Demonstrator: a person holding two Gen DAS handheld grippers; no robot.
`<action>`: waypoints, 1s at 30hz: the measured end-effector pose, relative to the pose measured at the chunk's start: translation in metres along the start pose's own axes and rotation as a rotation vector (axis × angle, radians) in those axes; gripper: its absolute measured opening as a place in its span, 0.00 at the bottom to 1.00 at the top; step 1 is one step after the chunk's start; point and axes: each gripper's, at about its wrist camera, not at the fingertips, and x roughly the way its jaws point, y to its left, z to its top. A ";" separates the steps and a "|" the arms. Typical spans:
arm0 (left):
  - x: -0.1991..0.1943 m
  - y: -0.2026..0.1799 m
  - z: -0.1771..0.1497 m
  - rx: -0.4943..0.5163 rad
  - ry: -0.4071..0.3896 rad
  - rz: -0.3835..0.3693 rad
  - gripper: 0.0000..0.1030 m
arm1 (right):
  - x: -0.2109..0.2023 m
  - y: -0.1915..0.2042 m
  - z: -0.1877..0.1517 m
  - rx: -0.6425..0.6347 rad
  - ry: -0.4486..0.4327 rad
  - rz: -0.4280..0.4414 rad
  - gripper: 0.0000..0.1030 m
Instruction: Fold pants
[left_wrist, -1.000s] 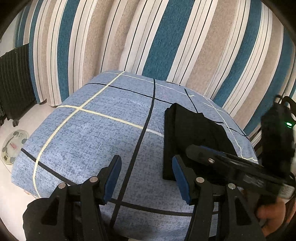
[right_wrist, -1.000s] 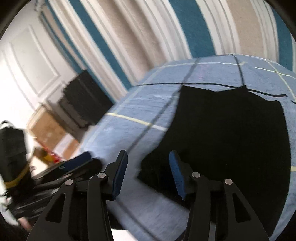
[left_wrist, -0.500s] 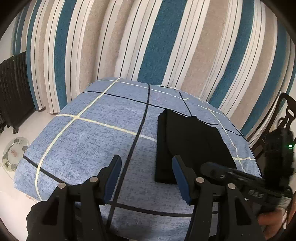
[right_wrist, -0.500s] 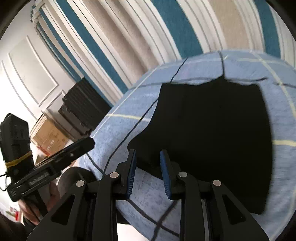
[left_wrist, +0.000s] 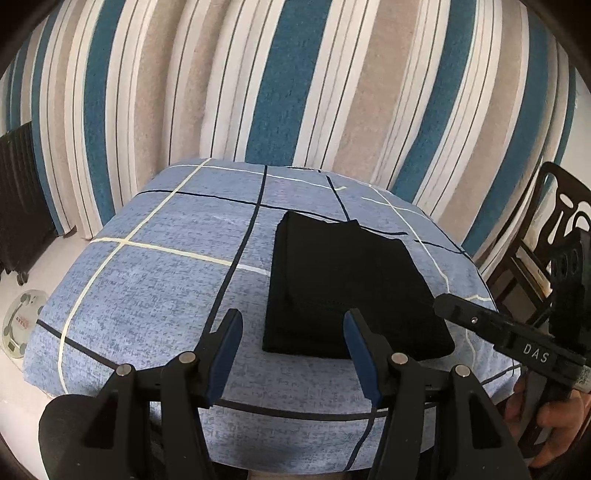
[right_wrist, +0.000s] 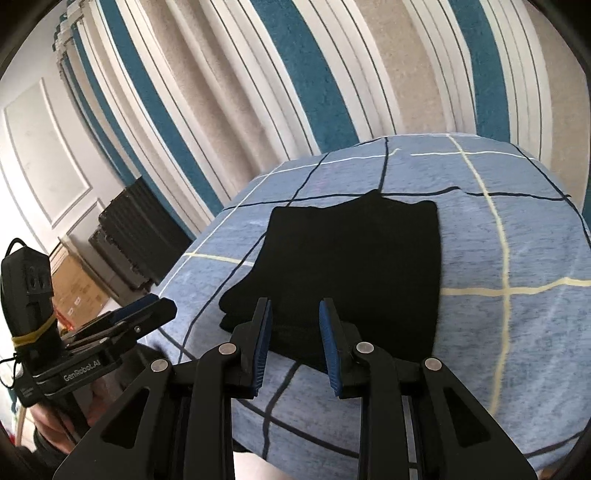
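On bed (left_wrist: 147, 280): folded pants (left_wrist: 347, 291) | both grippers apart, empty

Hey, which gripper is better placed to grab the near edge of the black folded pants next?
Right, probably. The right gripper has open jaws lined up over the near edge of the black folded pants. The left gripper, also open, sits off their left corner.

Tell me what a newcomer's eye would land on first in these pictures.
The black pants, folded into a compact rectangle, stand out against the blue checked bedspread, lying right of its middle near the front edge. Behind the bed, the striped blue, beige and white wall fills the background. Both grippers, left and right, hover open in front of the pants, holding nothing.
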 end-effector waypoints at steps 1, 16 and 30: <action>0.001 -0.002 0.002 0.009 0.004 0.001 0.58 | -0.002 -0.003 0.001 0.006 -0.006 -0.003 0.26; 0.064 -0.035 0.049 0.108 0.063 -0.055 0.58 | 0.022 -0.063 0.033 0.021 0.049 -0.091 0.26; 0.176 -0.036 0.086 0.146 0.148 -0.068 0.58 | 0.118 -0.092 0.078 -0.024 0.153 -0.115 0.24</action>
